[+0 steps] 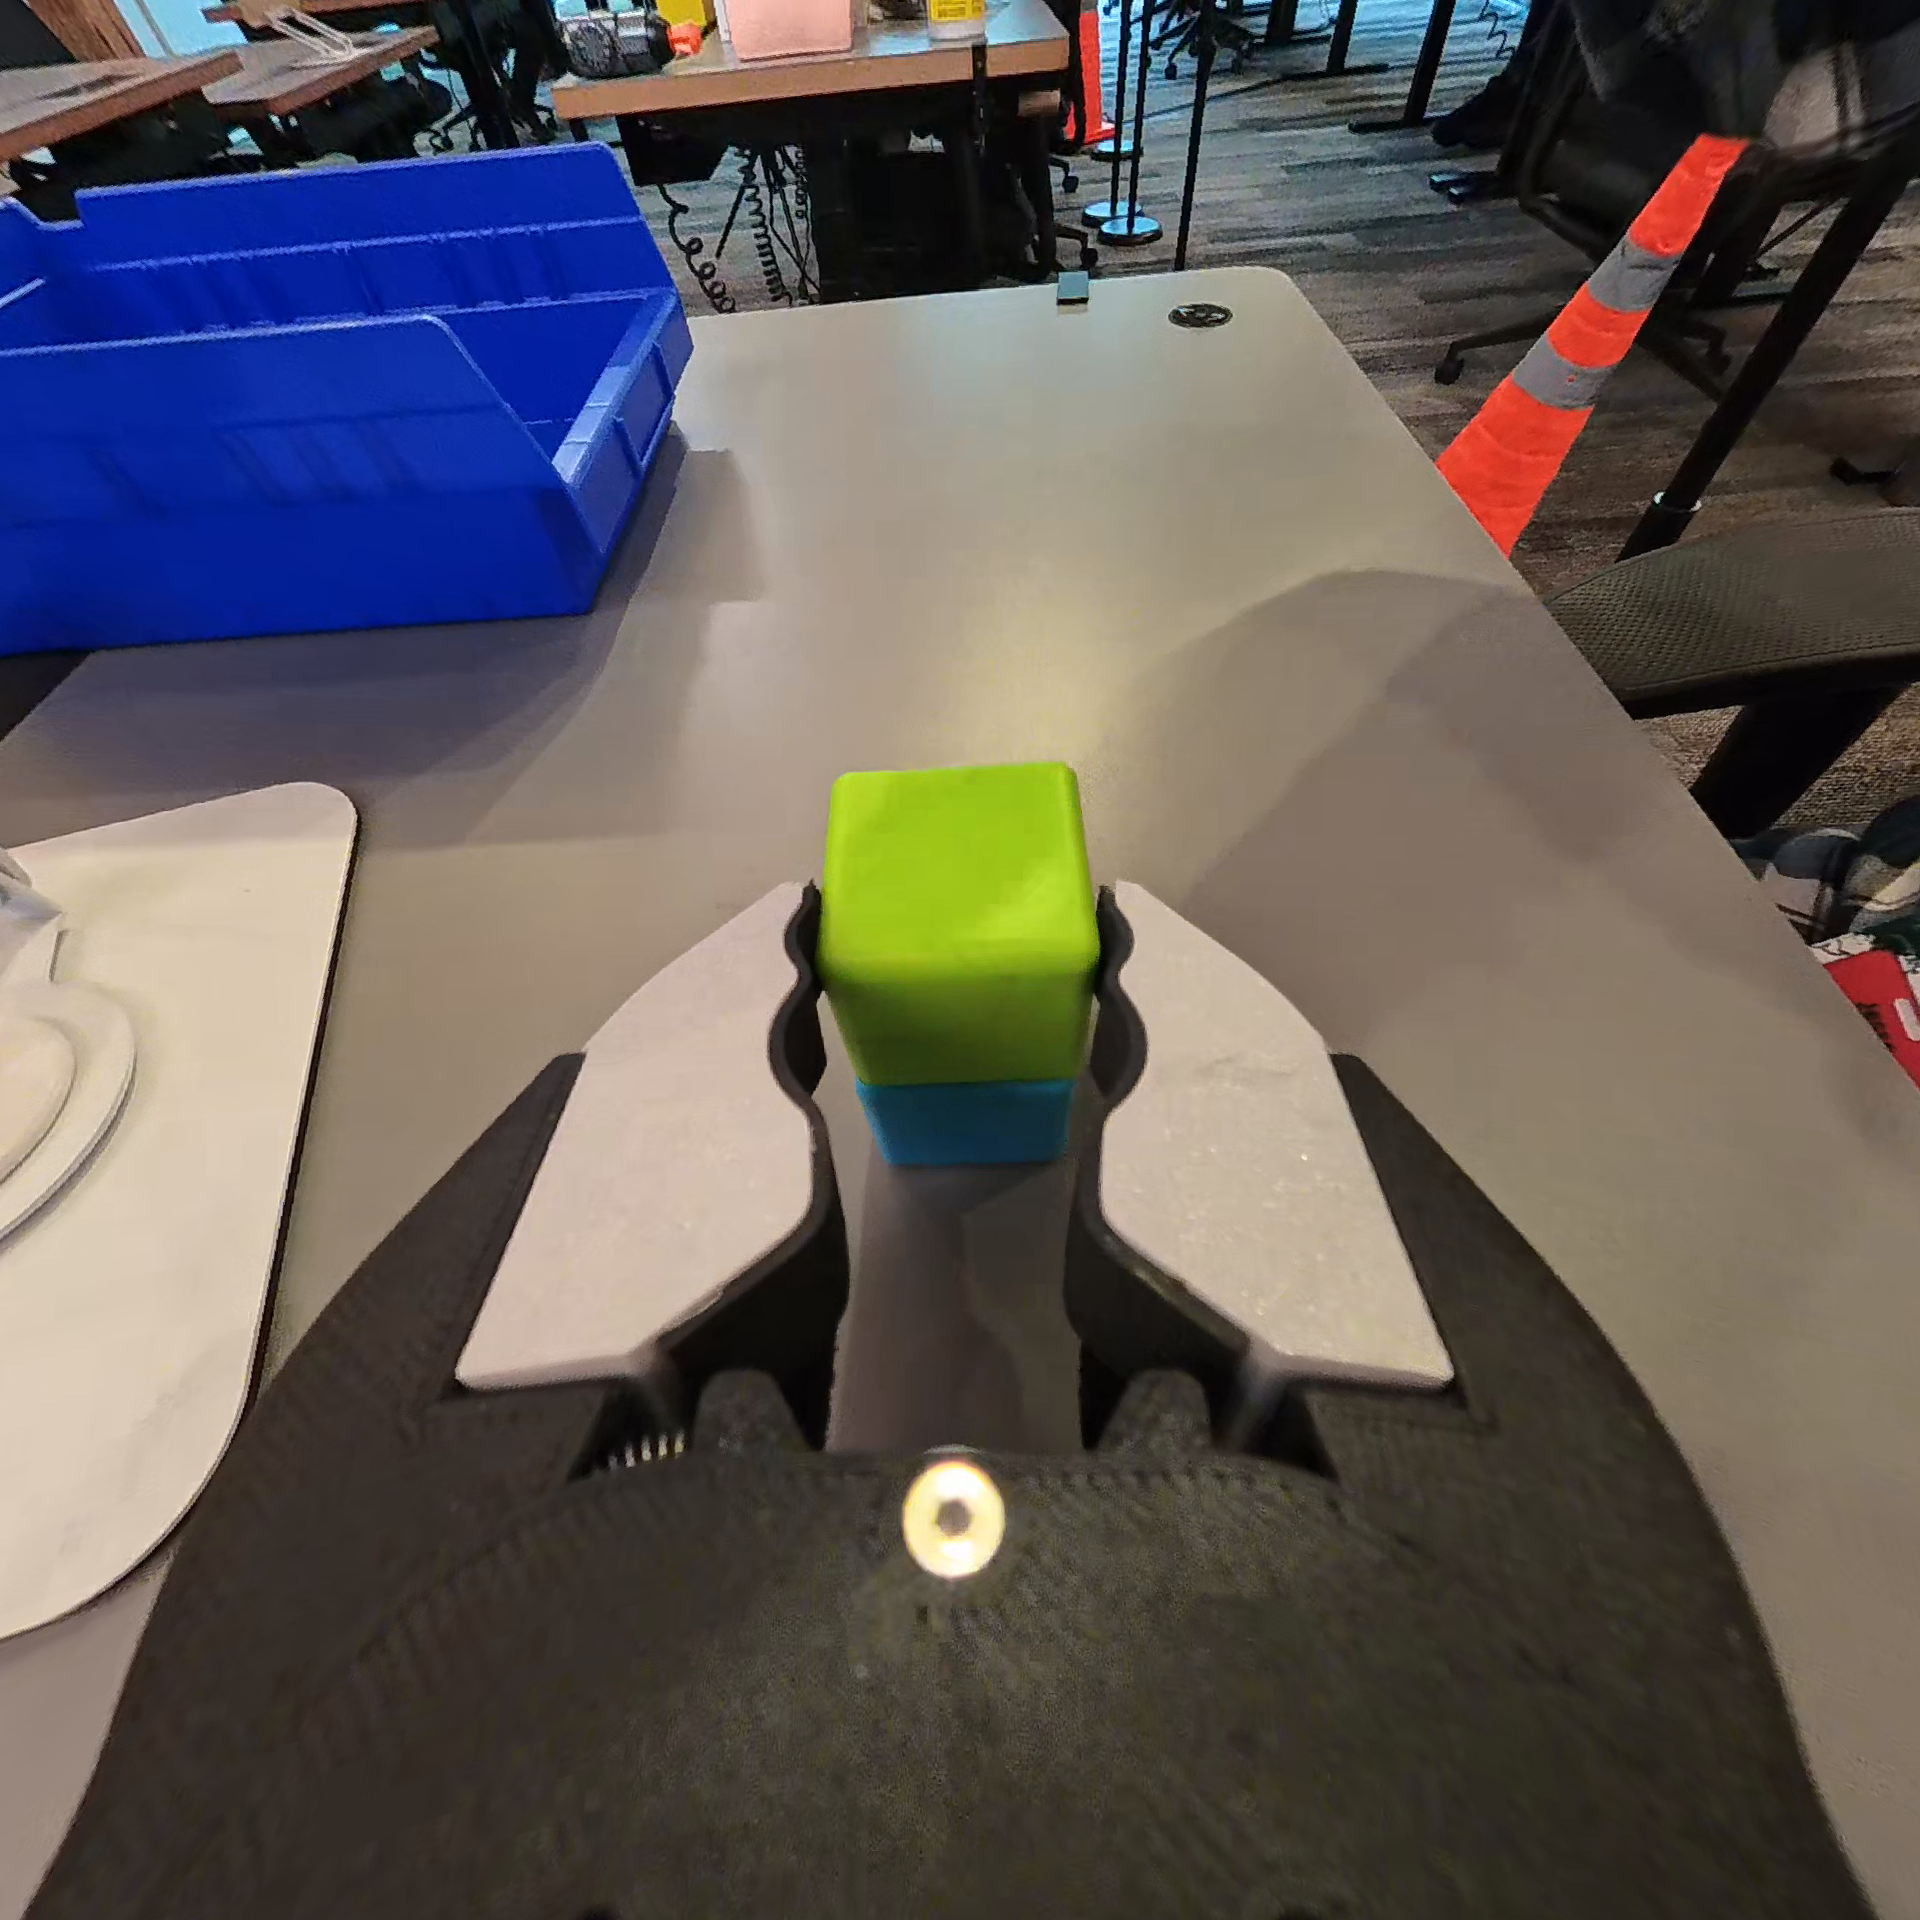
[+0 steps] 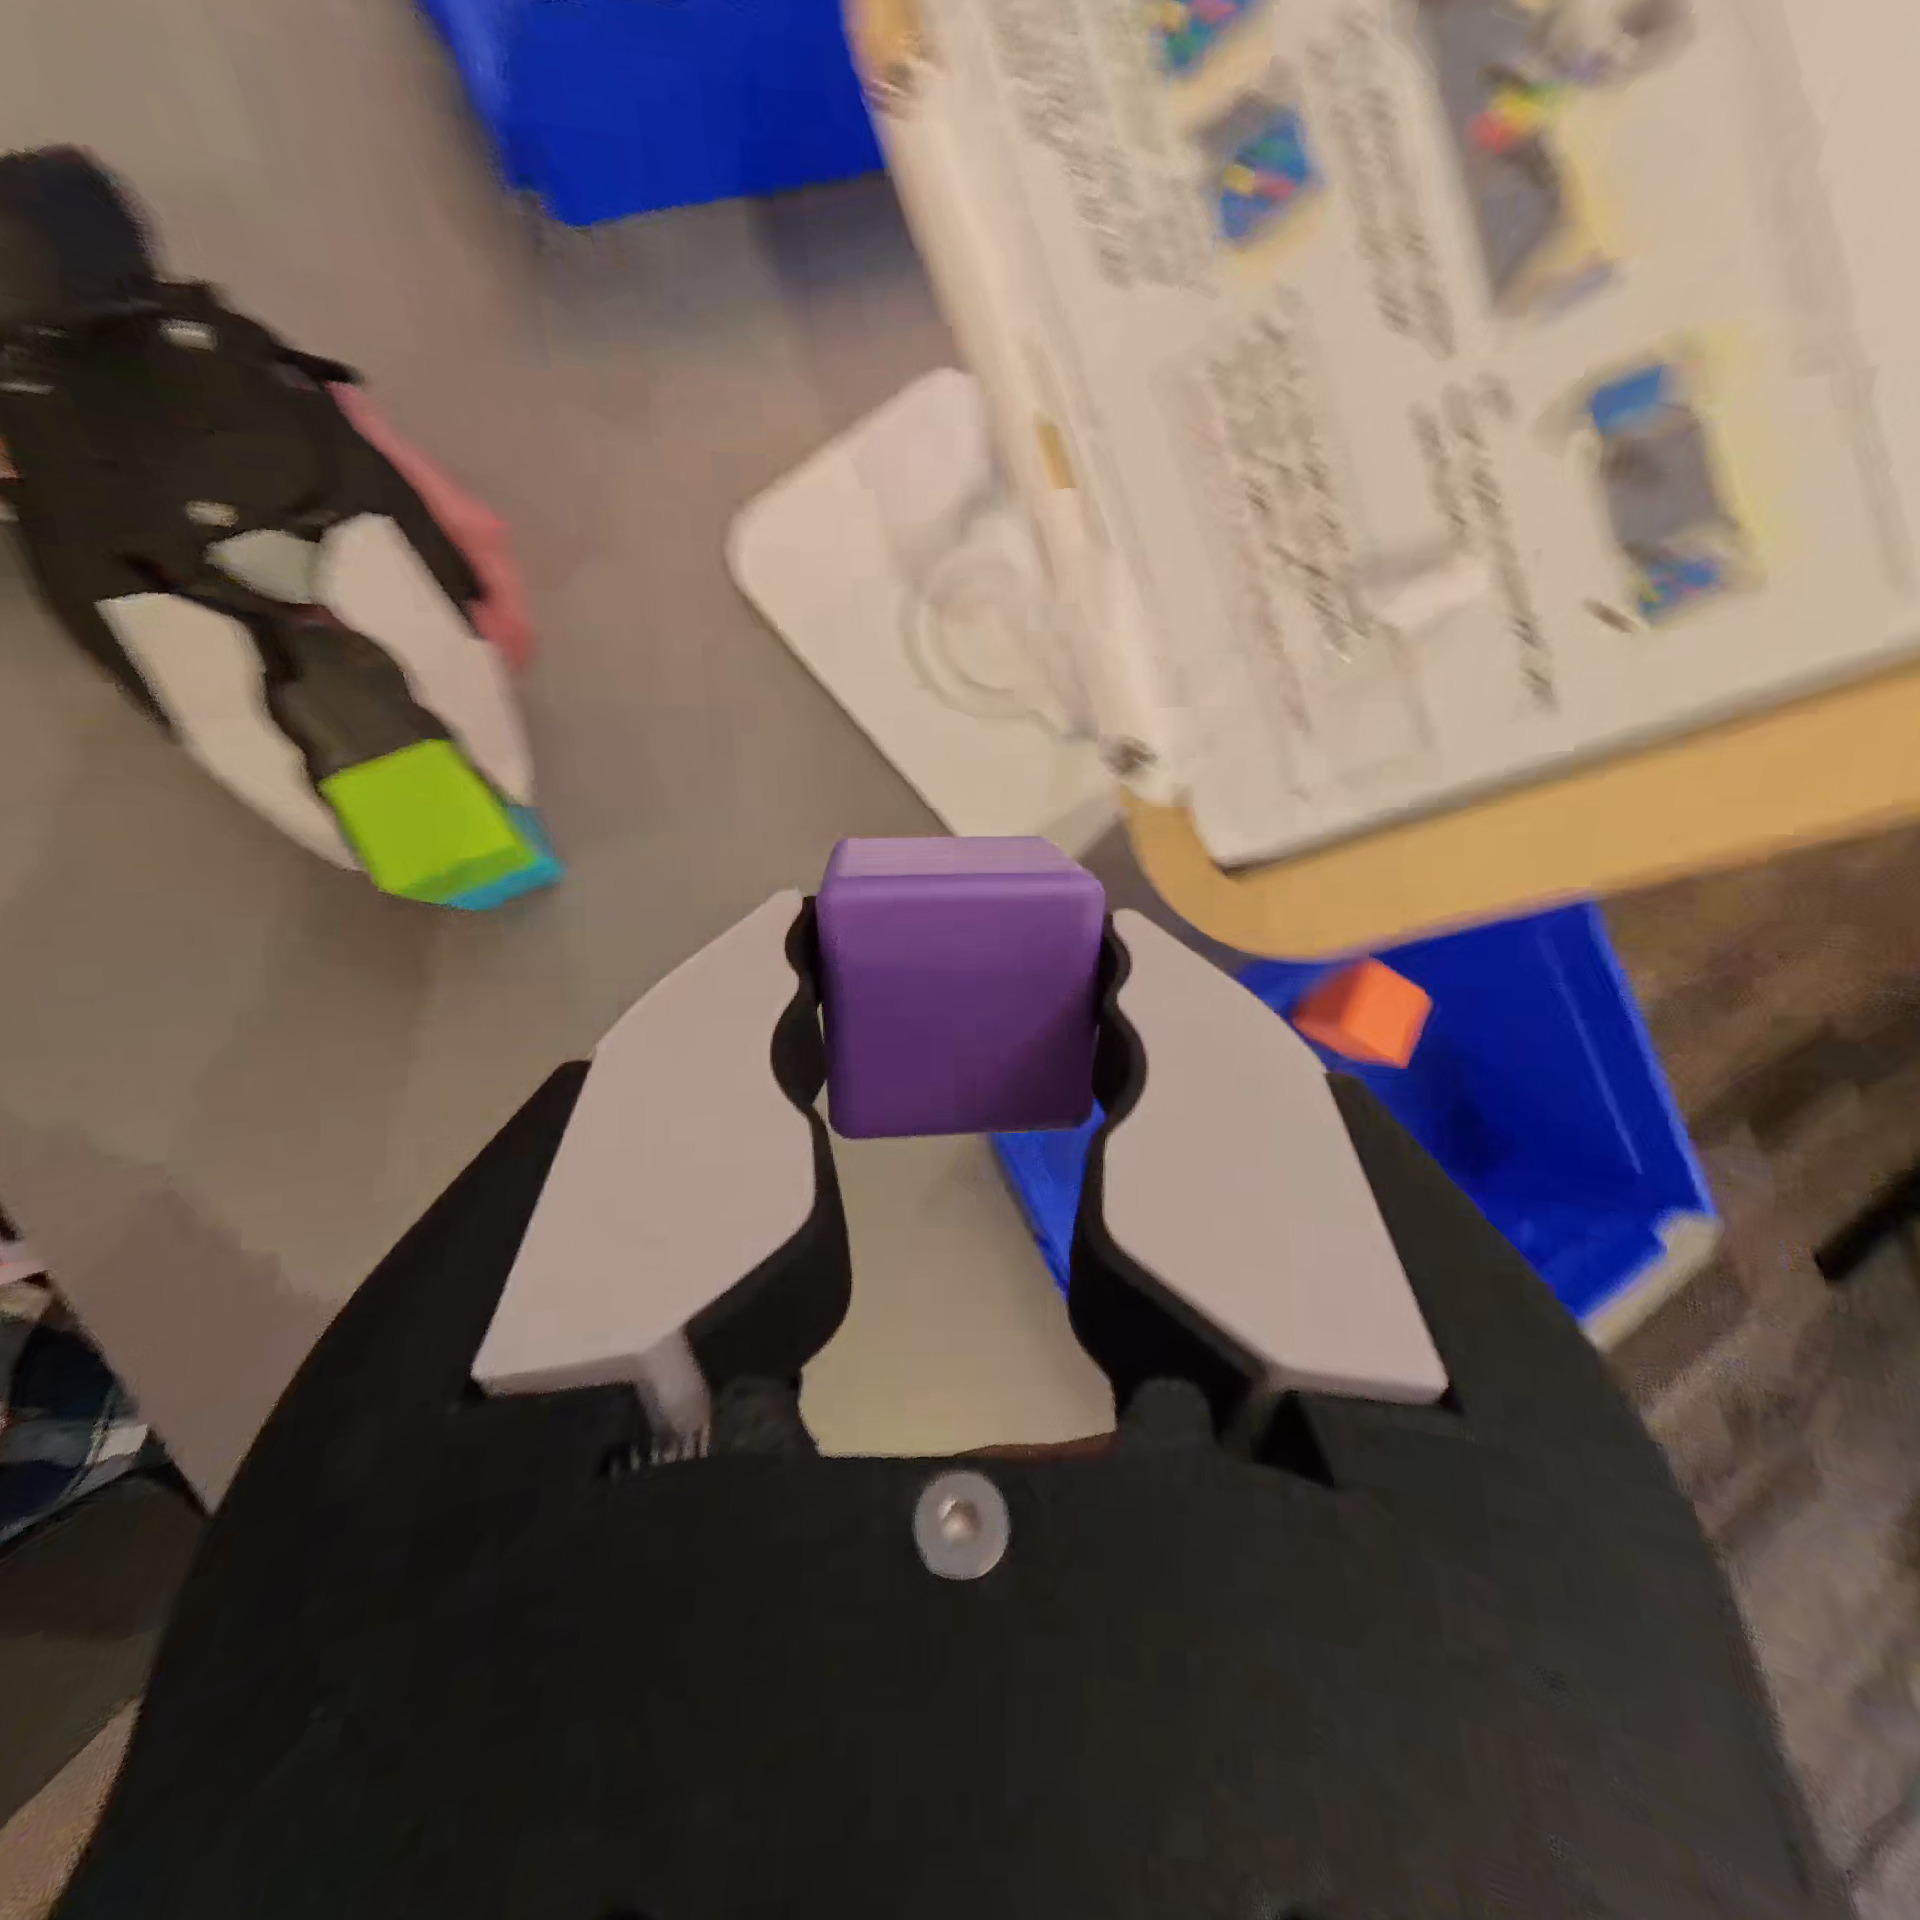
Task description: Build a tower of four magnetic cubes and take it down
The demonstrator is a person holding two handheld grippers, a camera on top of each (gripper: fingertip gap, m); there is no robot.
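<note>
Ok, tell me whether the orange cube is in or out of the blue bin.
In. The orange cube lies inside the blue bin beside the table, within its walls.

Left gripper [image 1: 957, 951] clamped on green cube [image 1: 956, 925] atop blue cube [image 1: 966, 1120], grey table [image 1: 1039, 499] beneath.

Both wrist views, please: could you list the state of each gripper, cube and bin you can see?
left gripper: shut on the green cube.
green cube: gripped, stacked on the blue cube.
blue cube: under the green cube.
right gripper: shut on the purple cube.
purple cube: gripped, held alone.
orange cube: loose inside the near blue bin.
near blue bin: open, holding the orange cube.
</note>
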